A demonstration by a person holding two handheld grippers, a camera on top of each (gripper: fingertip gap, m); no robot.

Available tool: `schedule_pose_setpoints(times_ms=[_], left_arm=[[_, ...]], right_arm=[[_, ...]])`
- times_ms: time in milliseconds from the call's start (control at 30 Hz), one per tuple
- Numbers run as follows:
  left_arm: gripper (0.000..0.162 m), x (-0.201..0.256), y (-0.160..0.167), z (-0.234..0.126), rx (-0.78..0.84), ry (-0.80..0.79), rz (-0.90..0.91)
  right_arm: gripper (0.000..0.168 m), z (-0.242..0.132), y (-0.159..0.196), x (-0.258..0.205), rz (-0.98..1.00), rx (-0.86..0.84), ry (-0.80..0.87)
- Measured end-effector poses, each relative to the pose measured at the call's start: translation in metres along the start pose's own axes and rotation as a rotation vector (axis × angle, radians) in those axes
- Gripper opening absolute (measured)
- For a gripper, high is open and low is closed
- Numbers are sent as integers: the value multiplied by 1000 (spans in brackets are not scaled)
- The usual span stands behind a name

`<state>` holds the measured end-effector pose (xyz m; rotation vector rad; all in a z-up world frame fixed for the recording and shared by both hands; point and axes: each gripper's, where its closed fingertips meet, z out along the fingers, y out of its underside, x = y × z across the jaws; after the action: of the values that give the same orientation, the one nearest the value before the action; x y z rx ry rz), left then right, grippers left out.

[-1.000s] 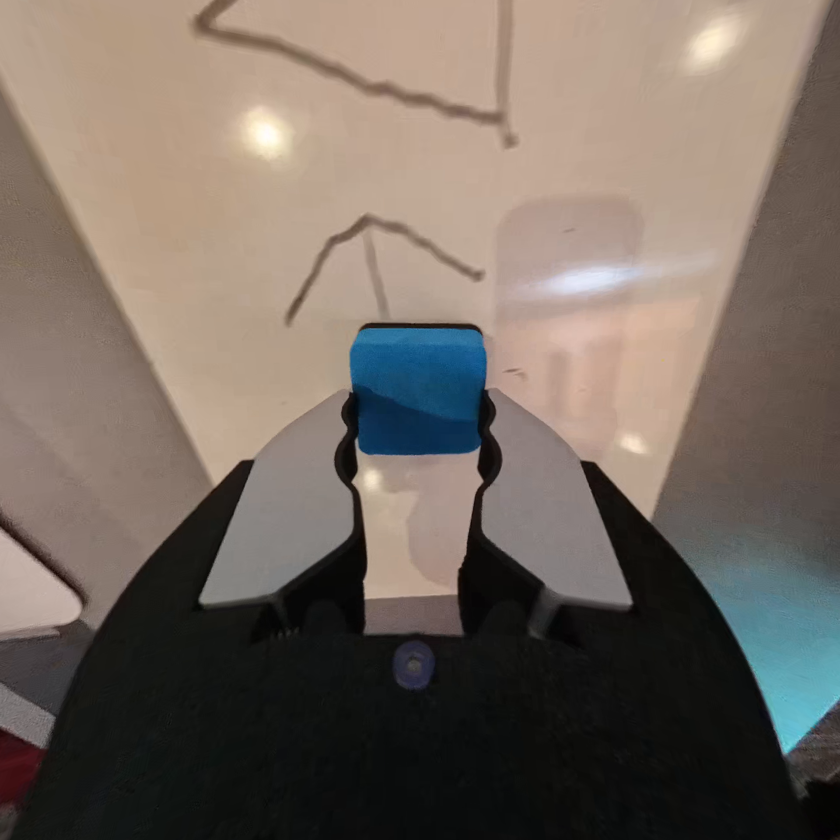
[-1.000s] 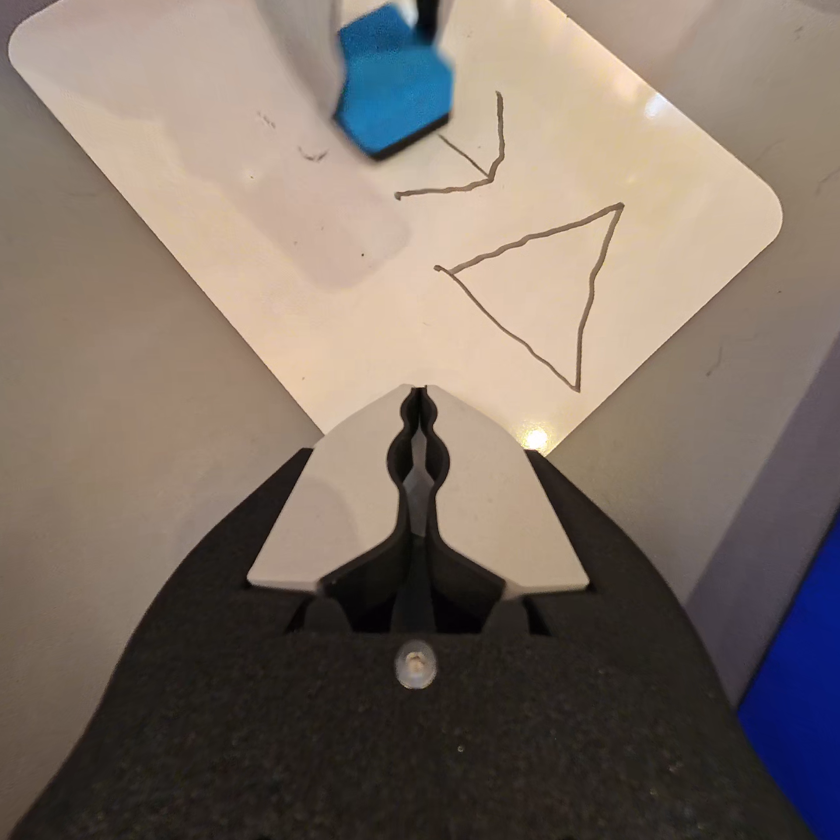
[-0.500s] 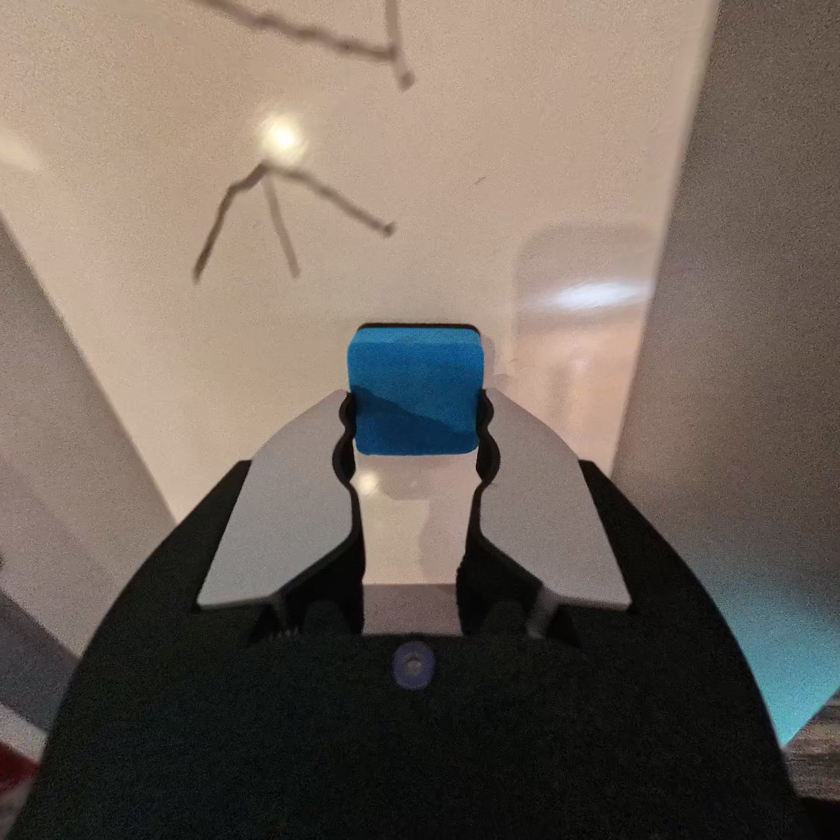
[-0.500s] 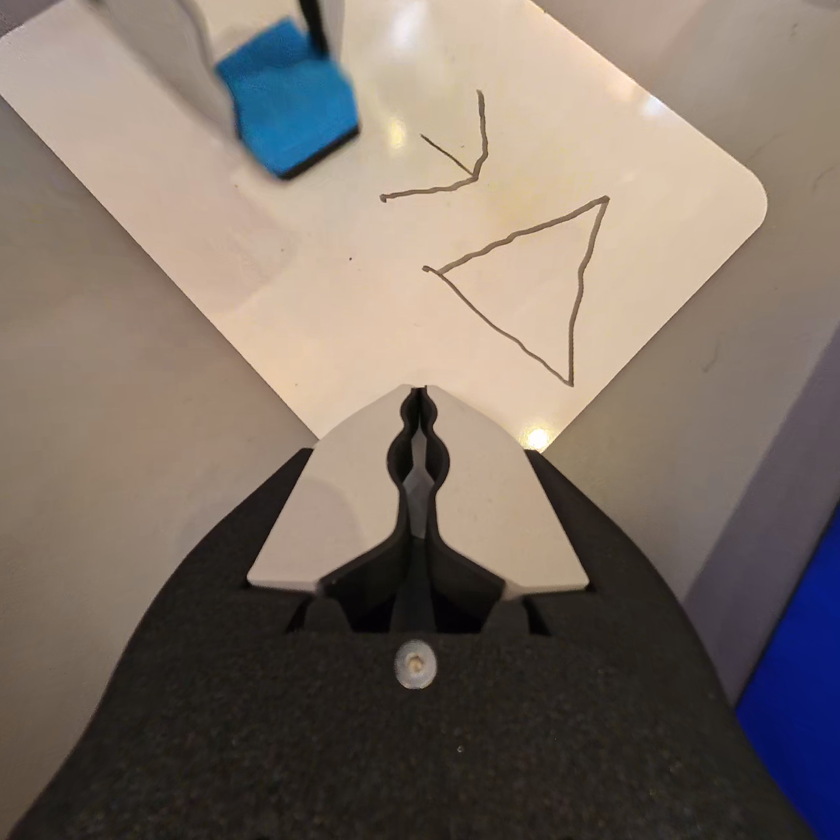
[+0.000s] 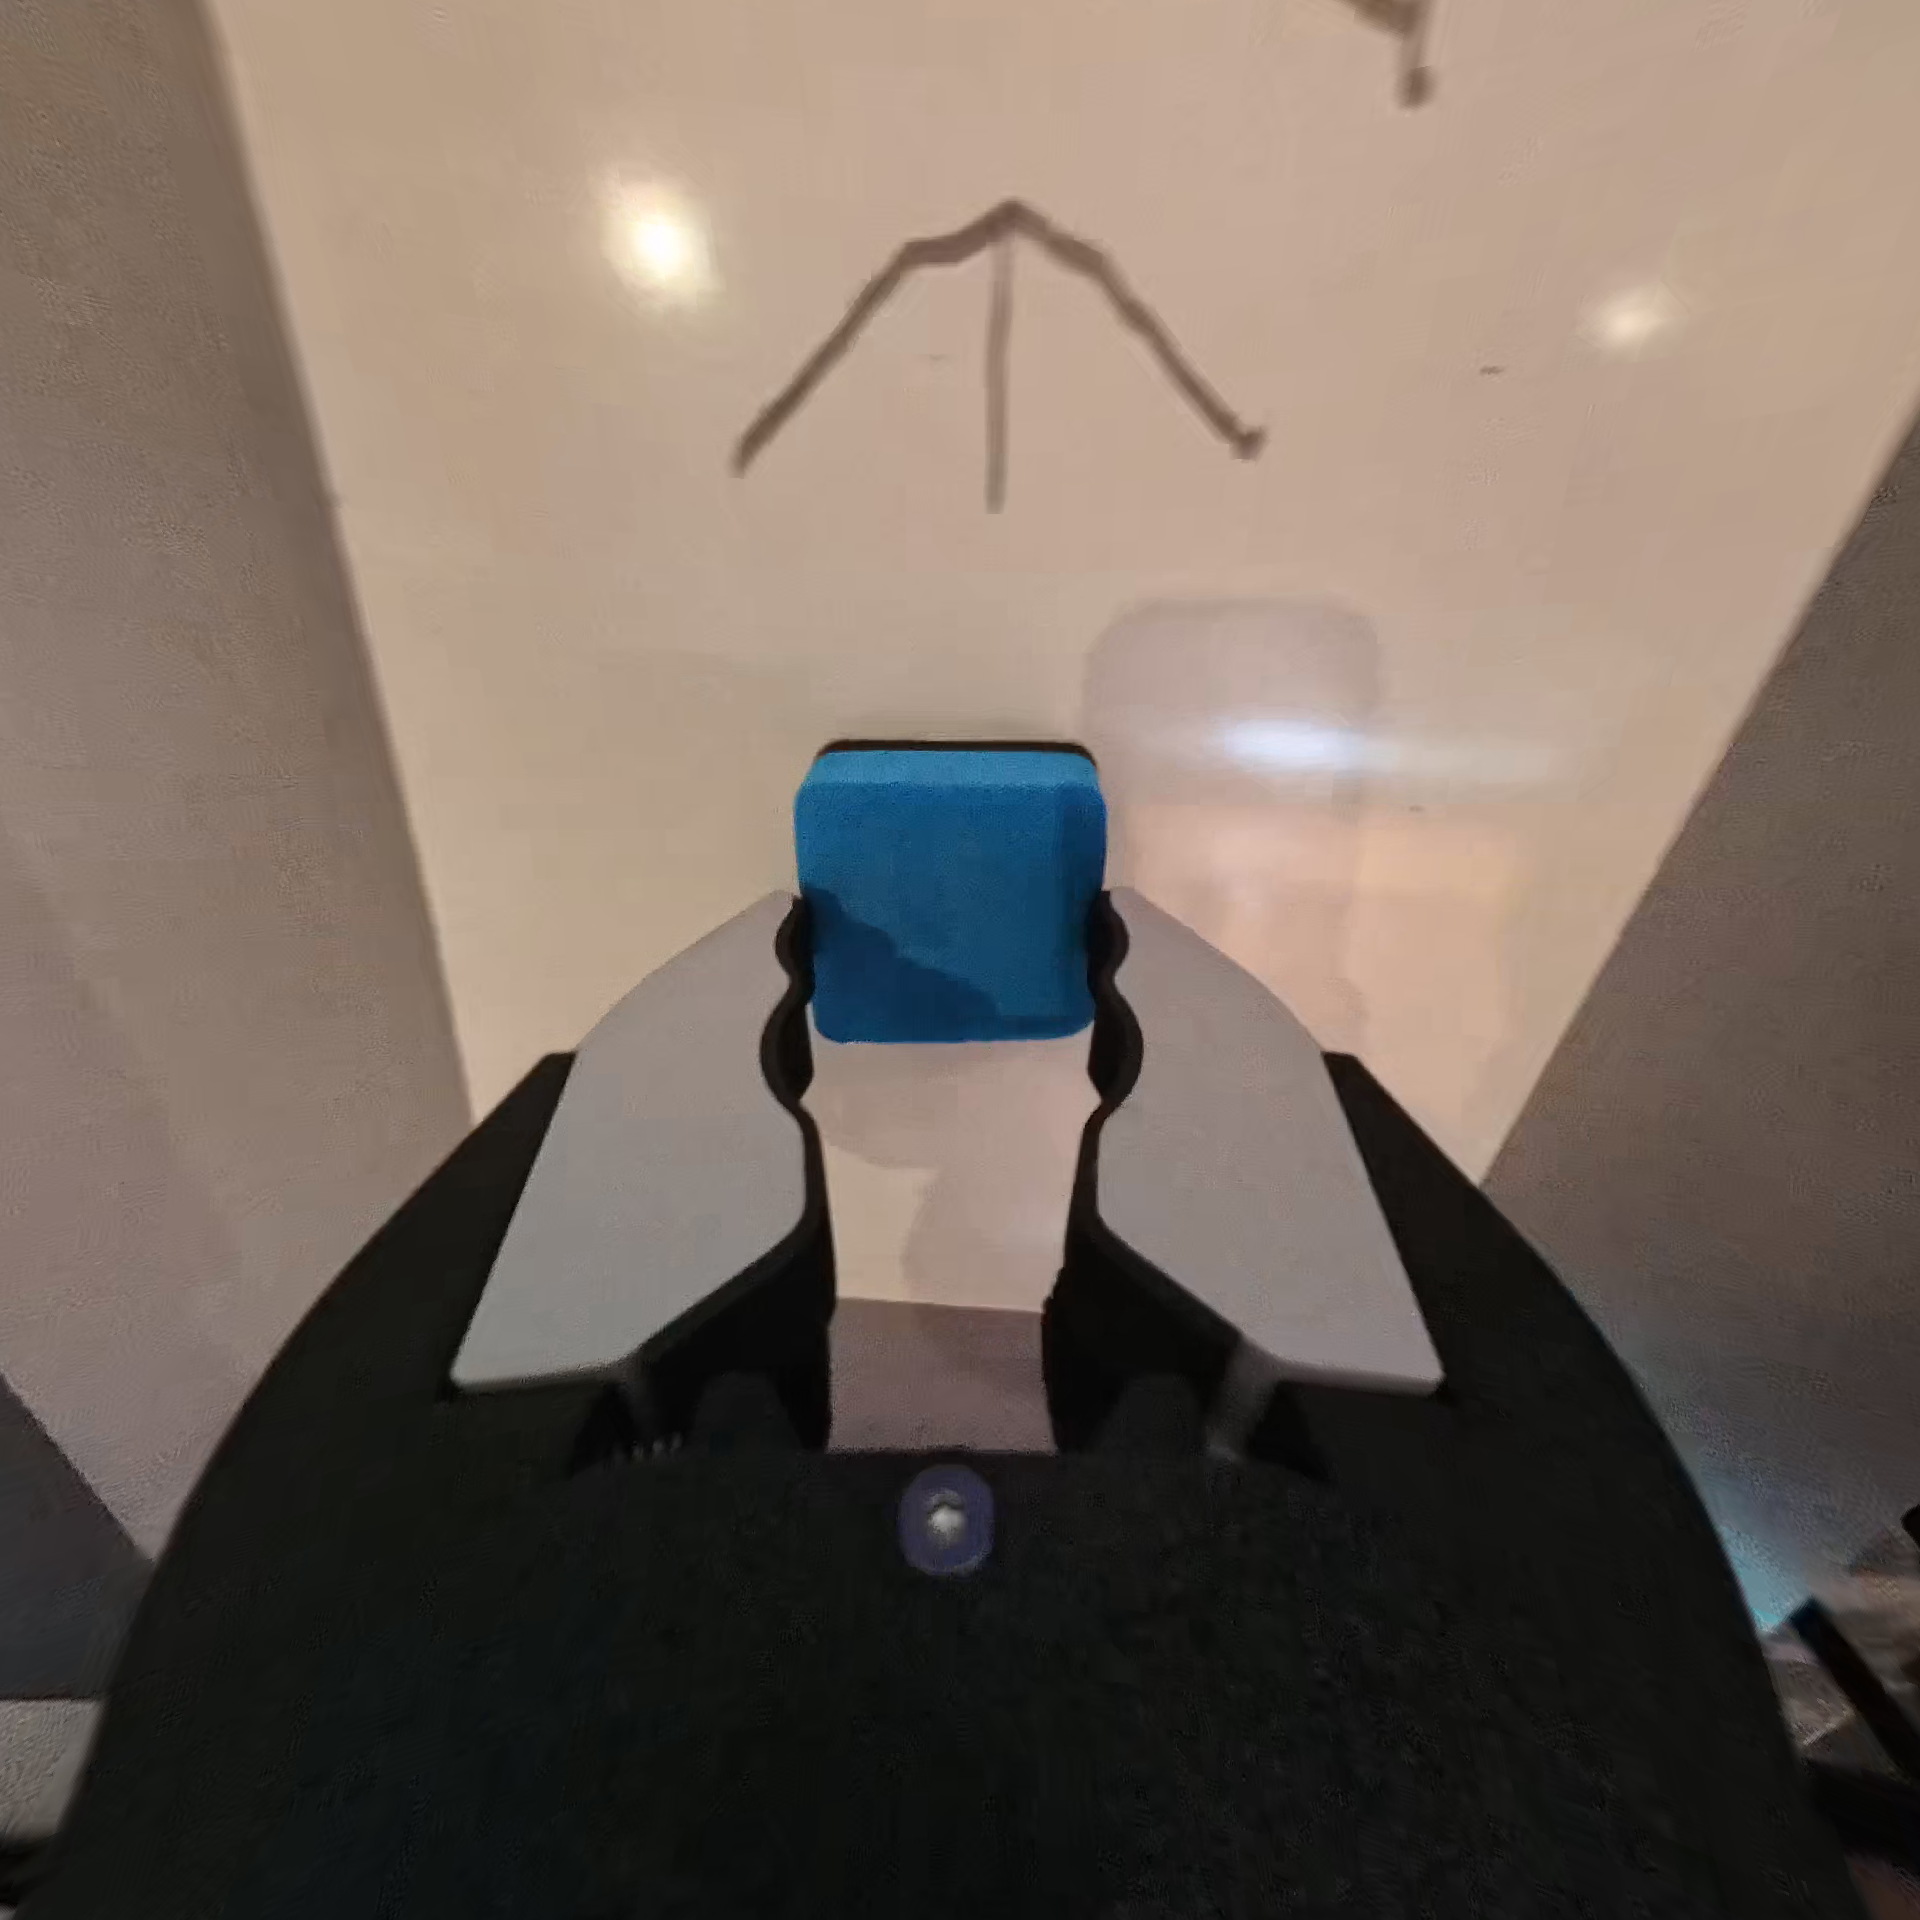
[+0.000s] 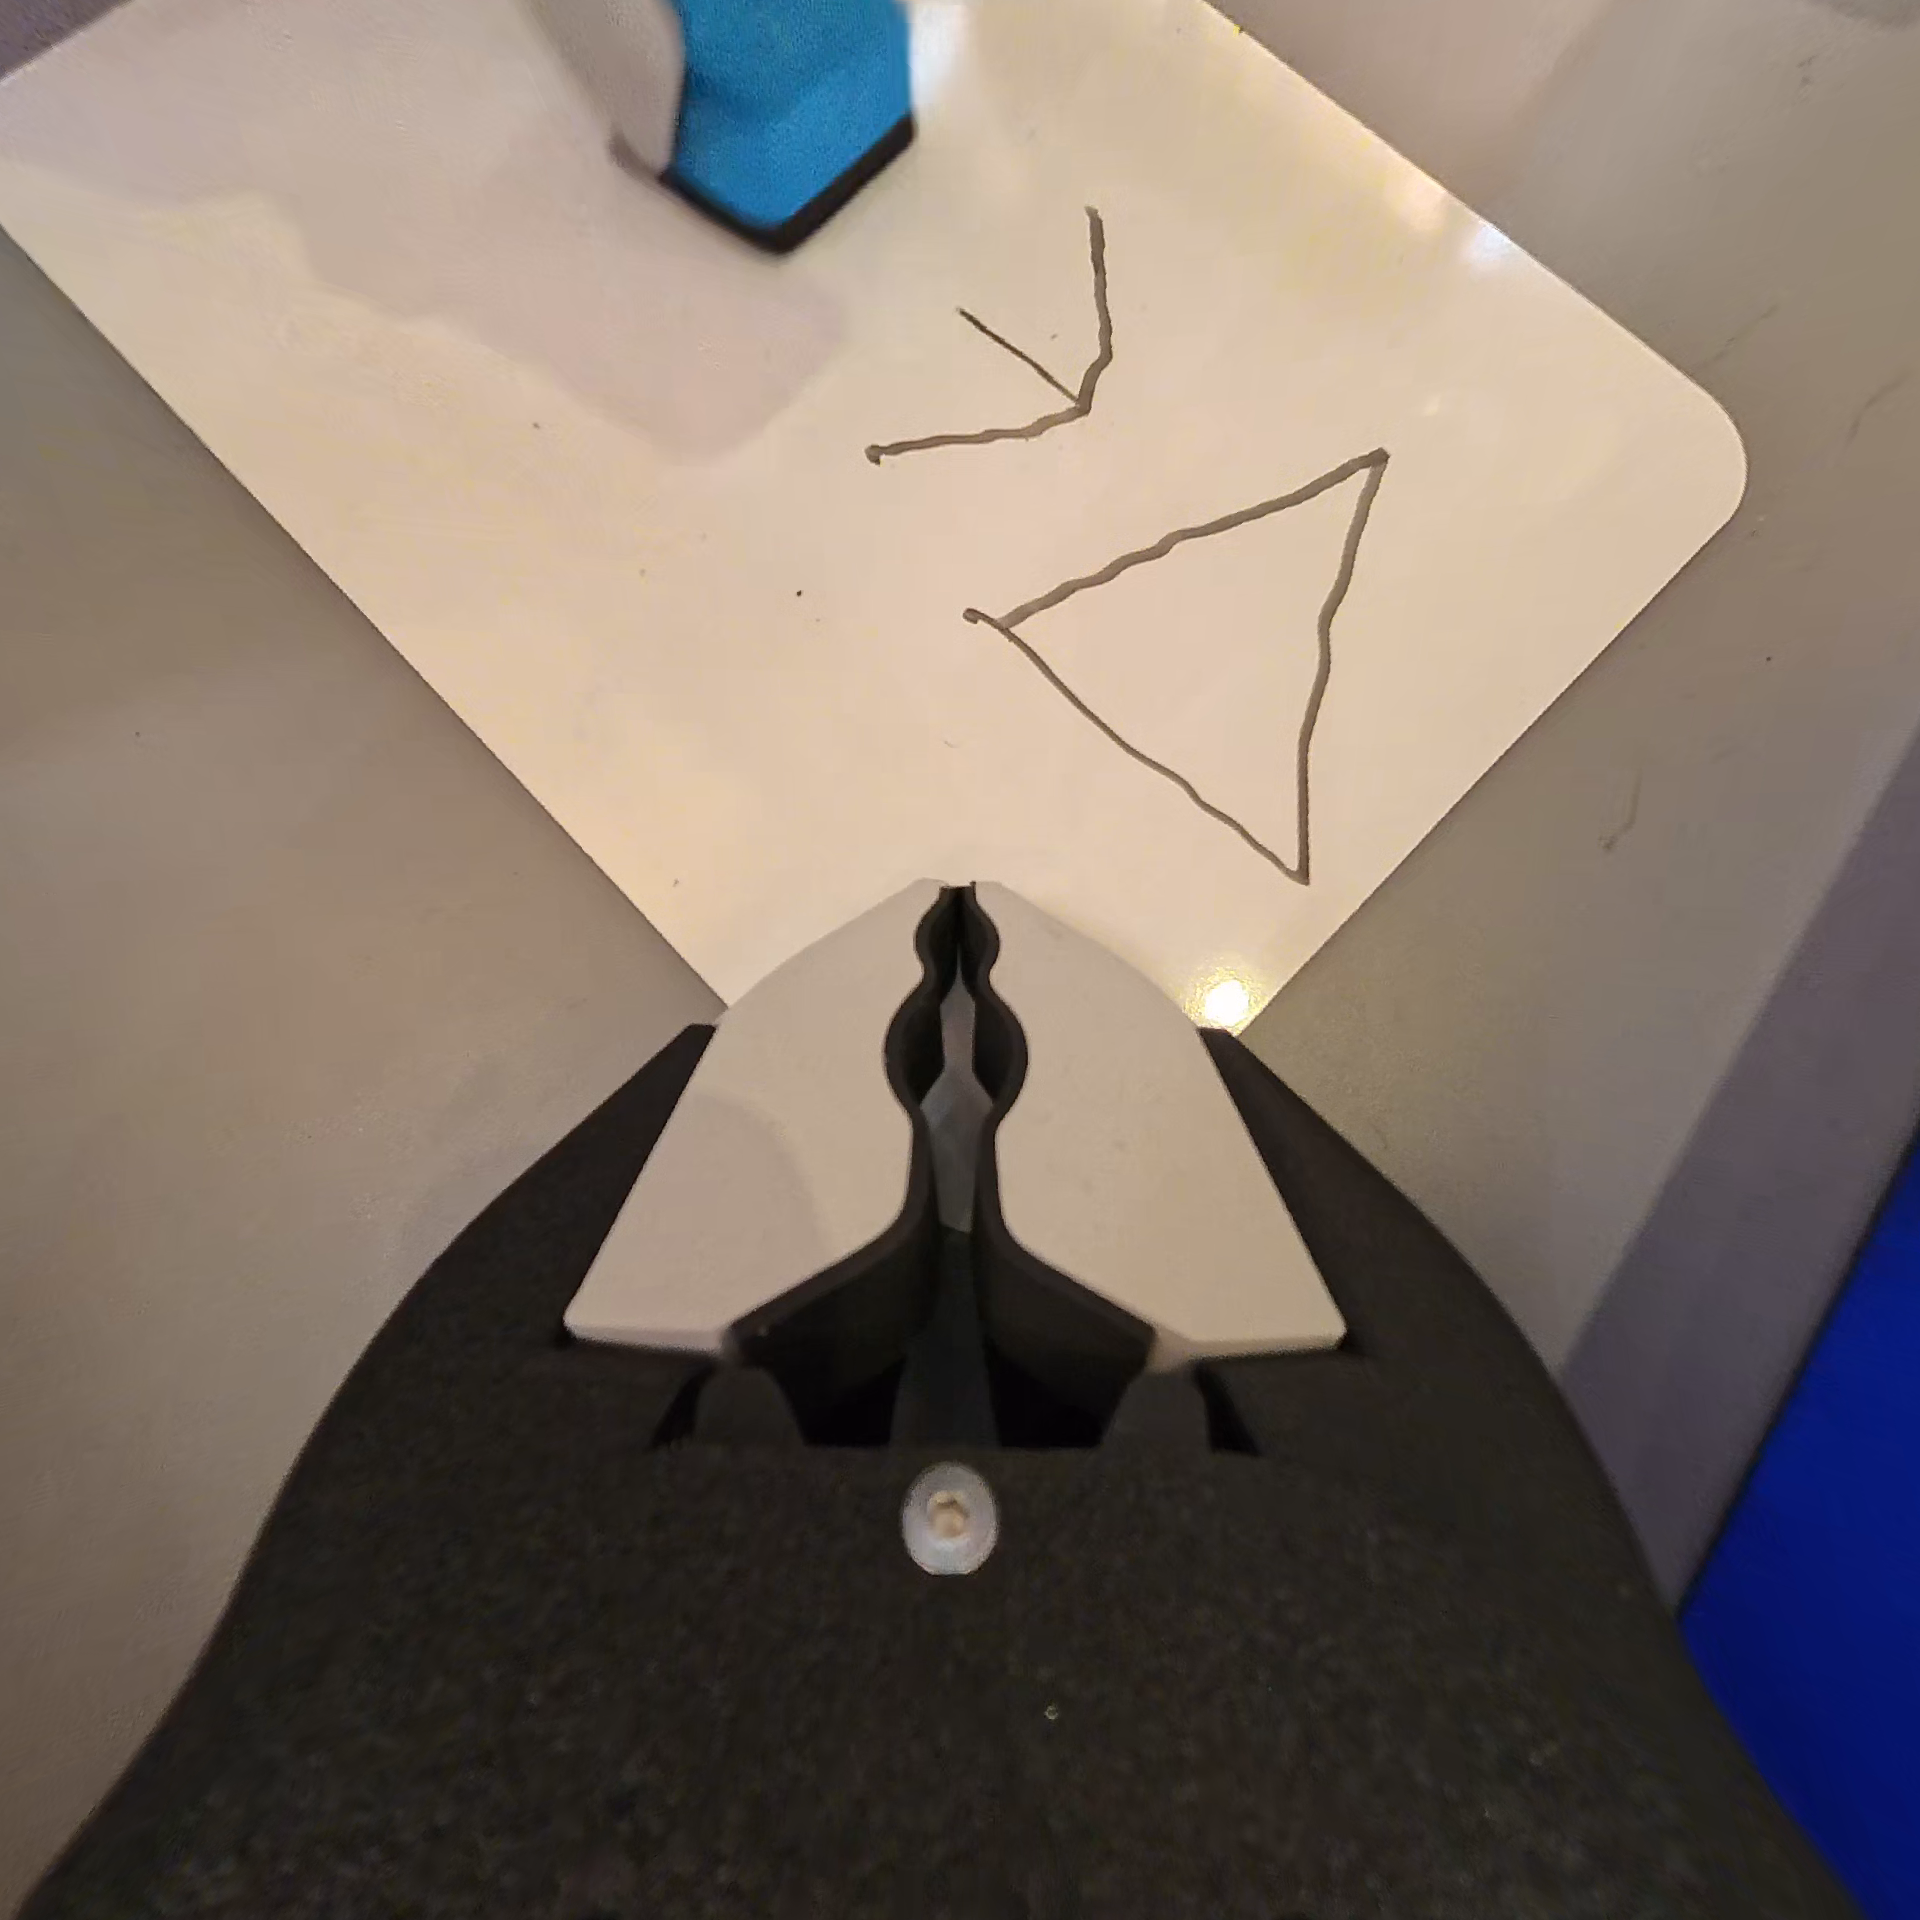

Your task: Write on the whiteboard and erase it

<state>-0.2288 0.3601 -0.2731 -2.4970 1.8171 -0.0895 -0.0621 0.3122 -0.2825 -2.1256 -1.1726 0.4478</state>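
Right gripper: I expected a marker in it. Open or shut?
Shut, and empty: the right gripper has its fingertips meeting, nothing visible between them.

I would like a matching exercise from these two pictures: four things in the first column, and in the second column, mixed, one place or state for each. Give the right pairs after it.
Column 1
1. blue eraser
2. right tool
3. triangle drawing
4. arrow-shaped mark

Column 2
A. shut, holding nothing
B. a closed outline near the whiteboard's rounded corner
C. gripped by the left tool
D. open lines lying between the eraser and the triangle

Pairs: 1-C, 2-A, 3-B, 4-D
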Motion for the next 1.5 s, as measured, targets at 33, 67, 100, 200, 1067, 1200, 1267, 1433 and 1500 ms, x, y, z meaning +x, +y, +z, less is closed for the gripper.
schedule_pose_setpoints(times_ms=[33,67,100,200,1067,1200,1267,1433,1500], left_arm=[[50,-15,1,0,-8,-19,-35],[50,-19,-2,0,-22,-27,-38],[50,-16,-8,1,-44,-41,-2],[50,31,-50,4,-15,28,213],[51,30,-69,7,-28,20,231],[51,51,-64,6,-44,62,288],[51,15,-55,6,-82,-17,201],[51,8,-64,7,-10,-4,112],[51,45,-75,8,41,45,228]], right_arm=[[1,0,0,0,-1,0,0],[1,0,0,0,-1,0,1],[1,0,0,0,-2,0,2],[1,0,0,1,0,1,2],[1,0,0,3,5,6,1],[1,0,0,3,5,4,3],[1,0,0,3,4,3,5],[1,0,0,3,1,1,8],[1,0,0,3,3,2,6]])
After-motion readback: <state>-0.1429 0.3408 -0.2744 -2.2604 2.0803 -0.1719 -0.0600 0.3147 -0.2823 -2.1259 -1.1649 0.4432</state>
